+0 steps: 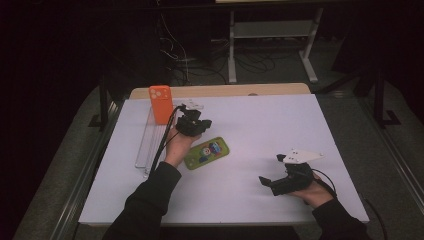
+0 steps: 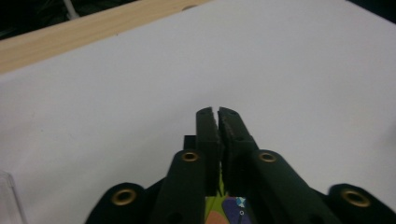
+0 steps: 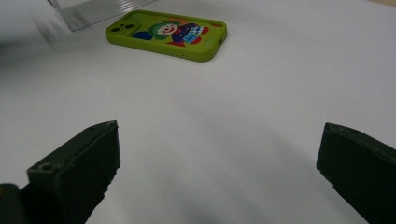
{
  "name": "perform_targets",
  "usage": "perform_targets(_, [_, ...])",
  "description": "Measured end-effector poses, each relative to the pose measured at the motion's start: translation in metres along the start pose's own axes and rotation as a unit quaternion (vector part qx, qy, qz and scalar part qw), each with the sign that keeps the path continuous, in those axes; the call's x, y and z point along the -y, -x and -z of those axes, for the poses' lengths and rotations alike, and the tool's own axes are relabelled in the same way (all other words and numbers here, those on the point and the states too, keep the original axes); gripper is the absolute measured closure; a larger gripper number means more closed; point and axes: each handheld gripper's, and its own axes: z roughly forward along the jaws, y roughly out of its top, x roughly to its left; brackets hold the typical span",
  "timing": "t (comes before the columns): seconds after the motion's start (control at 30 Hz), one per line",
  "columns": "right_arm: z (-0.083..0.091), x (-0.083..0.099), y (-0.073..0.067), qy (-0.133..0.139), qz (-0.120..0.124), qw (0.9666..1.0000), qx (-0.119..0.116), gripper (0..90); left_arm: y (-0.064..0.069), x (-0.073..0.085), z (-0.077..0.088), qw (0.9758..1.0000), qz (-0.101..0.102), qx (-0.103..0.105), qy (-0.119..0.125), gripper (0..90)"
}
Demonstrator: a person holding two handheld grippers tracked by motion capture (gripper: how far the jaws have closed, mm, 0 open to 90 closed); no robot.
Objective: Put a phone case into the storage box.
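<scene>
- High view: the left claw hangs over the white worktop, just off the 11 o'clock corner of the green phone case, which lies flat near the worktop's middle. An orange phone case stands upright in the clear rack at the worktop's 10 o'clock side. The right claw rests well apart, toward 4 o'clock.
- Left gripper view: the left claw has its jaws pressed together with nothing between them; a sliver of the green phone case shows beneath at 6 o'clock. Judged from this, the person would do well to spread the jaws before lowering, then take the case by a long edge rather than its printed face.
- Right gripper view: the right claw stands spread wide and empty, with the green phone case ahead at 11 o'clock and the clear rack behind it. It could steady the case's far edge so it does not slide.
</scene>
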Motion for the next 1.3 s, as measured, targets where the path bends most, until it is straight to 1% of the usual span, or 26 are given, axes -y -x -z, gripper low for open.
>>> perform_targets(0.1, [0.0, 0.0, 0.0, 0.001, 0.003, 1.0, -0.001, 0.0, 0.0, 0.003, -0.008, 1.0, 0.003, -0.005, -0.008, 89.5])
perform_targets(0.13, [0.0, 0.0, 0.0, 0.002, 0.003, 1.0, -0.001, 0.0, 0.001, 0.004, -0.011, 0.9999, 0.01, -0.007, -0.008, 89.5])
perform_targets(0.3, [0.0, 0.0, 0.0, 0.001, 0.003, 1.0, -0.003, 0.0, 0.001, 0.009, -0.025, 0.9996, 0.009, -0.01, -0.025, 89.6])
perform_targets(0.33, [0.0, 0.0, 0.0, 0.001, 0.003, 1.0, -0.003, 0.0, 0.002, 0.01, -0.028, 0.9996, 0.011, -0.008, -0.026, 89.6])
perform_targets(0.4, [0.0, 0.0, 0.0, 0.001, 0.003, 1.0, -0.003, 0.0, 0.002, 0.012, -0.032, 0.9994, 0.005, -0.007, -0.033, 89.6])
perform_targets(0.43, [0.0, 0.0, 0.0, 0.001, 0.003, 1.0, -0.003, 0.0, 0.003, 0.014, -0.035, 0.9994, 0.009, -0.006, -0.033, 89.5])
perform_targets(0.47, [0.0, 0.0, 0.0, 0.001, 0.002, 1.0, -0.003, 0.0, 0.003, 0.015, -0.037, 0.9993, 0.008, -0.005, -0.037, 89.5])
perform_targets(0.57, [0.0, 0.0, 0.0, 0.0, 0.004, 1.0, -0.004, 0.0, 0.003, 0.017, -0.041, 0.9988, 0.005, -0.011, -0.048, 89.5])
perform_targets(0.63, [0.0, 0.0, 0.0, 0.0, 0.004, 1.0, -0.004, 0.0, 0.002, 0.019, -0.042, 0.9985, 0.011, -0.014, -0.051, 89.6])
perform_targets(0.77, [0.001, 0.0, 0.0, 0.001, 0.004, 1.0, -0.005, 0.0, 0.001, 0.021, -0.044, 0.9977, 0.013, -0.014, -0.064, 89.5])
perform_targets(0.8, [0.001, 0.0, 0.0, 0.001, 0.004, 1.0, -0.005, 0.0, 0.001, 0.021, -0.044, 0.9975, 0.013, -0.012, -0.068, 89.5])
perform_targets(0.83, [0.0, 0.0, 0.0, 0.001, 0.004, 1.0, -0.005, 0.0, 0.002, 0.022, -0.044, 0.9973, 0.02, -0.01, -0.07, 89.6])
perform_targets(1.03, [0.0, 0.0, 0.0, 0.001, 0.004, 1.0, -0.005, 0.0, 0.003, 0.024, -0.045, 0.9969, 0.027, 0.0, -0.074, 89.6])
perform_targets(1.1, [0.0, 0.0, 0.0, 0.001, 0.004, 1.0, -0.005, 0.0, 0.004, 0.024, -0.045, 0.9968, 0.027, 0.004, -0.075, 89.6])
perform_targets(1.2, [0.0, 0.0, 0.0, 0.001, 0.004, 1.0, -0.005, 0.0, 0.008, 0.025, -0.044, 0.9964, 0.027, 0.017, -0.079, 89.6])
perform_targets(1.27, [0.0, 0.0, 0.0, 0.001, 0.003, 1.0, -0.005, 0.0, 0.01, 0.026, -0.043, 0.9958, 0.022, 0.026, -0.085, 89.6])
perform_targets(1.3, [0.001, 0.0, 0.0, 0.001, 0.004, 1.0, -0.005, 0.0, 0.012, 0.026, -0.043, 0.9956, 0.025, 0.028, -0.085, 89.6])
